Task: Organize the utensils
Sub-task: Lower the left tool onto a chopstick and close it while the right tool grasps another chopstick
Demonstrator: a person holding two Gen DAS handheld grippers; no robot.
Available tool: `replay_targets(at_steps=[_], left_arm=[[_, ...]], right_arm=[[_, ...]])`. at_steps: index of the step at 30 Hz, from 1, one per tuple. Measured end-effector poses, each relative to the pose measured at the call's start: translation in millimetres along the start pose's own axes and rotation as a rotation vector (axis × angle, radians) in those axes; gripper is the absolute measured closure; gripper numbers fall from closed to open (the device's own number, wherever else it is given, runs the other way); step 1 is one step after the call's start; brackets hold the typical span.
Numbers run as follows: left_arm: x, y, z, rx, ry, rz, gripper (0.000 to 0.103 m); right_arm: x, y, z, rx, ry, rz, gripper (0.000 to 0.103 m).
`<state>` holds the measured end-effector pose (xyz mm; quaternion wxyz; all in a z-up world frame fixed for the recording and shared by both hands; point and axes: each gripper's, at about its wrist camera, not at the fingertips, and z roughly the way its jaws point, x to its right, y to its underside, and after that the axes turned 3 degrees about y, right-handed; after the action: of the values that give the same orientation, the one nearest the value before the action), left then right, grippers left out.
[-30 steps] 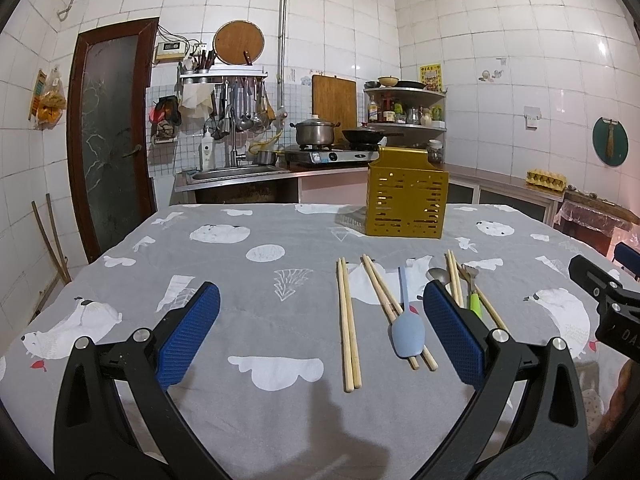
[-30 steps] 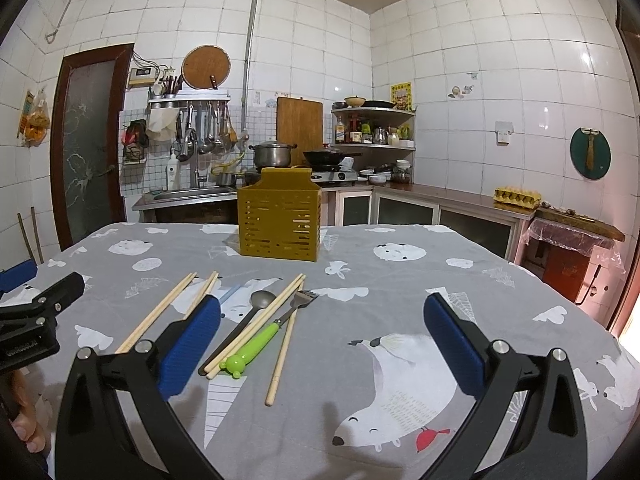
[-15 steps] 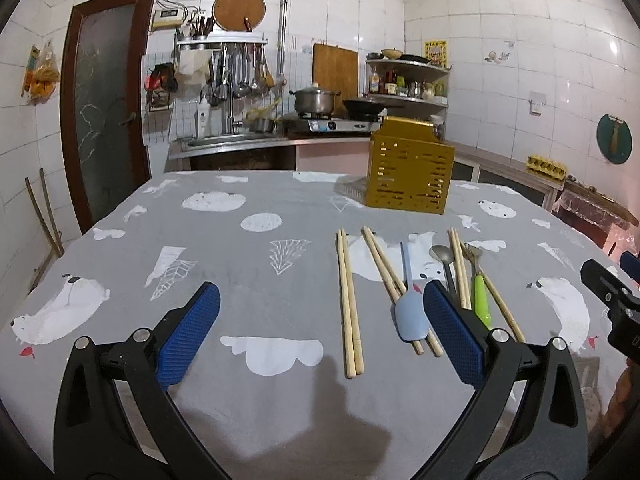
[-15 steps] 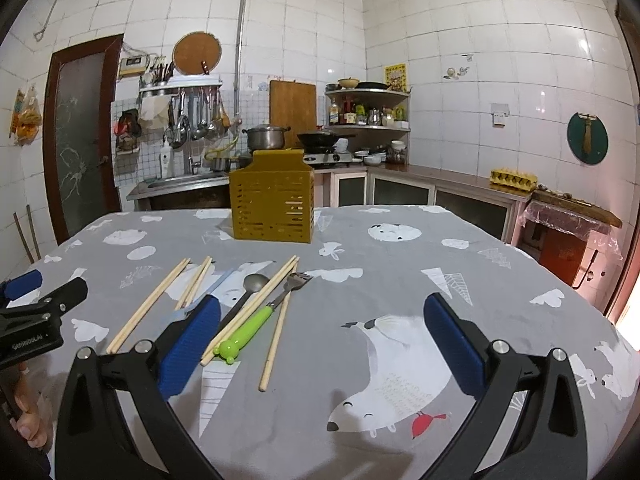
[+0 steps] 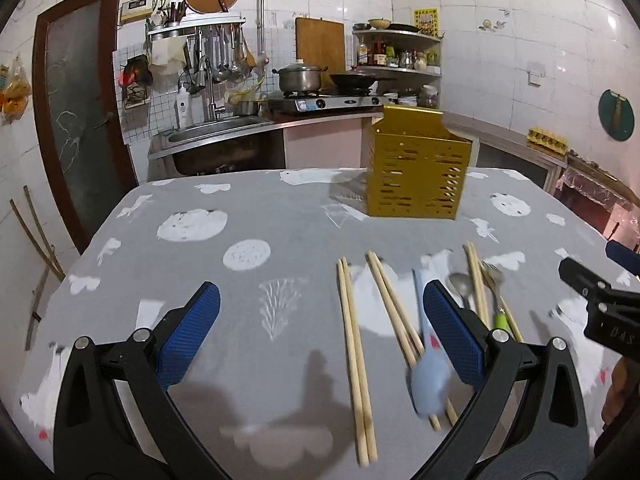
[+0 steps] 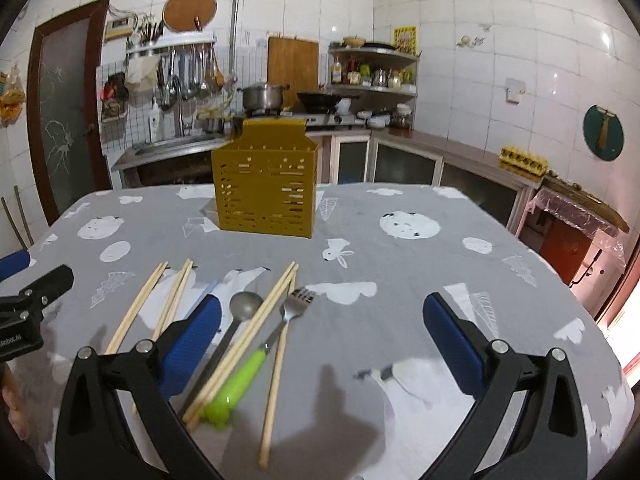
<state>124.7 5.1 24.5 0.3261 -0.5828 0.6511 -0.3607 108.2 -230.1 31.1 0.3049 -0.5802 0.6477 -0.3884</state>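
A yellow perforated utensil holder [image 5: 416, 176] stands upright at the far side of the table; it also shows in the right wrist view [image 6: 266, 192]. Wooden chopsticks [image 5: 356, 360], a light blue spatula [image 5: 430, 380], a metal spoon [image 6: 236, 320] and a green-handled fork [image 6: 256, 360] lie in a row on the grey cloth. My left gripper [image 5: 320, 336] is open and empty above the chopsticks. My right gripper [image 6: 320, 340] is open and empty, just right of the fork.
The table carries a grey cloth [image 5: 248, 216] with white prints. Behind it are a sink counter [image 5: 216, 128], a stove with pots [image 5: 304, 80] and a dark door [image 5: 76, 112] at left. A low cabinet [image 6: 568, 240] stands to the right.
Both grippers have moved forward and tilted down toward the utensils, which now look nearer. Both stay open. Nothing on the table has moved.
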Motion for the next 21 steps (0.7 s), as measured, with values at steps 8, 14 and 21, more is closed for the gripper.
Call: replay_targets(at_steps=[8,14,21], left_arm=[[3,-43,48,-0.05,0.011,0.036,0.005],[-4,-47,74,-0.08,0.022,-0.029,0.005],[-16,-29,108,-0.174,0.023,-0.057,0.011]], right_arm=[[-13,-31,50,-0.071,0.058,-0.013,0.005],[-10,-28,94,-0.167,0.074,0.046,0.006],[-11,-9,116,-0.225,0.064,0.047,0.016]])
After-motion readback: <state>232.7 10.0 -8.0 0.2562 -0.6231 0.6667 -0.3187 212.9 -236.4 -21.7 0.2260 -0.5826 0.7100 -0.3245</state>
